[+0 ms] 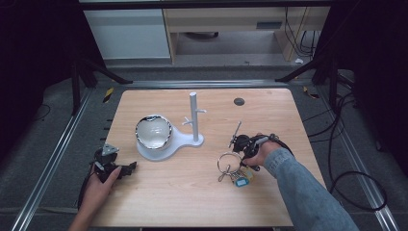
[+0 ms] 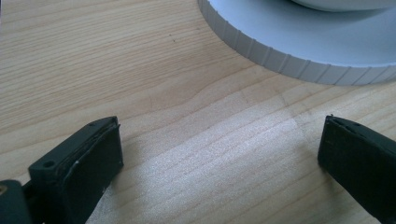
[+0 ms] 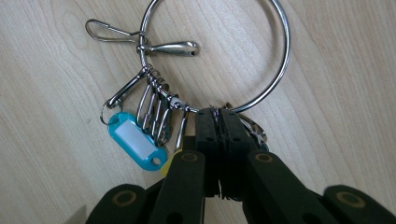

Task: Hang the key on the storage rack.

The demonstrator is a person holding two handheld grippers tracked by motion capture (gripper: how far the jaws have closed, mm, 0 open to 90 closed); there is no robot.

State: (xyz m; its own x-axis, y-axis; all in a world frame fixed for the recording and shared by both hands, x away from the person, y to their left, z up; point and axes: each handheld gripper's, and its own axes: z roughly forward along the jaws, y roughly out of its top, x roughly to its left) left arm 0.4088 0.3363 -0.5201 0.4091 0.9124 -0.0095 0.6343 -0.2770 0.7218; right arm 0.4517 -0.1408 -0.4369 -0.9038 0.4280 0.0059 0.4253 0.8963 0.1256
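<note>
Right gripper view: right gripper clamped on key ring; left gripper wide apart beside white stand base.

No text can be read anywhere; the blue key tag carries a blank white label.

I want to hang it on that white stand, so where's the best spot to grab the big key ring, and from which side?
Grip the bare wire of the key ring itself, not the clips or the blue tag. It lies flat on the table, so come from above. The right gripper is already shut on the wire beside the clips, leaving the open loop clear, probably enough for a peg on the stand.
</note>
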